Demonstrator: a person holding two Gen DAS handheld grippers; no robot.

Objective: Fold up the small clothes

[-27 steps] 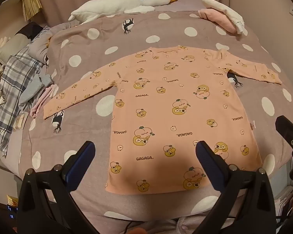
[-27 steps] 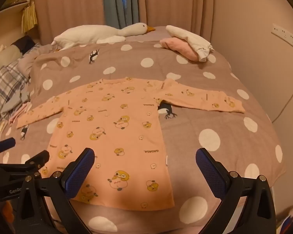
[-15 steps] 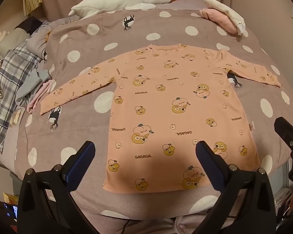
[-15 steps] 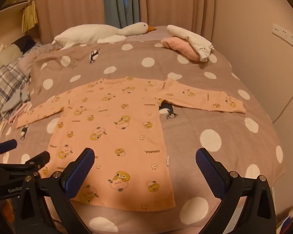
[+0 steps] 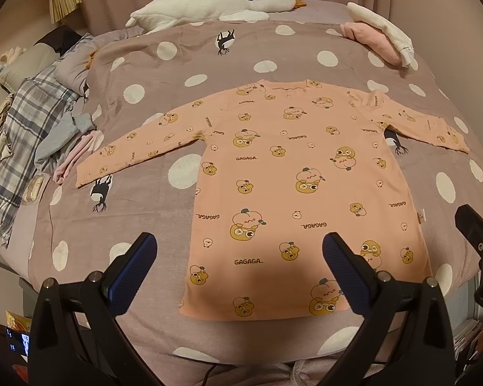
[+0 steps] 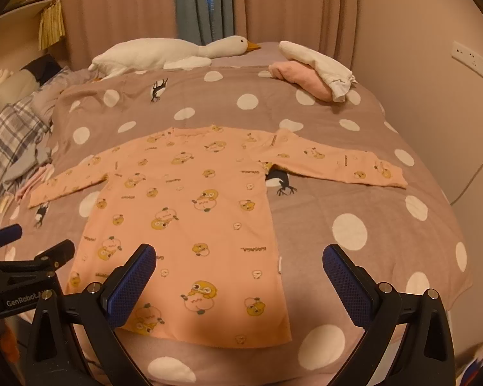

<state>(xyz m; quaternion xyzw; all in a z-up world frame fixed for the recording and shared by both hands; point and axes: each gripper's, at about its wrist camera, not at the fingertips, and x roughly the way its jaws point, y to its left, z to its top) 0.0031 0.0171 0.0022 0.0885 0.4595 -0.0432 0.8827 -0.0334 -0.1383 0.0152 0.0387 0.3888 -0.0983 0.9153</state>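
A small peach long-sleeved shirt [image 5: 293,173] with yellow cartoon prints lies flat and spread out on the polka-dot bedspread [image 5: 145,212], both sleeves stretched sideways. It also shows in the right wrist view [image 6: 190,212]. My left gripper [image 5: 238,257] is open and empty, hovering above the shirt's lower hem. My right gripper [image 6: 238,267] is open and empty, above the shirt's lower right corner. The left gripper also shows at the left edge of the right wrist view [image 6: 25,257].
A white goose plush [image 5: 209,6] lies at the head of the bed. Folded pink and white clothes [image 5: 380,41] sit at the far right. A pile of plaid and grey clothes [image 5: 32,128] lies along the left edge. A wall runs on the right.
Both grippers have drawn back and risen slightly; the shirt sits a little lower and farther in both views. The shirt has not moved on the bed.
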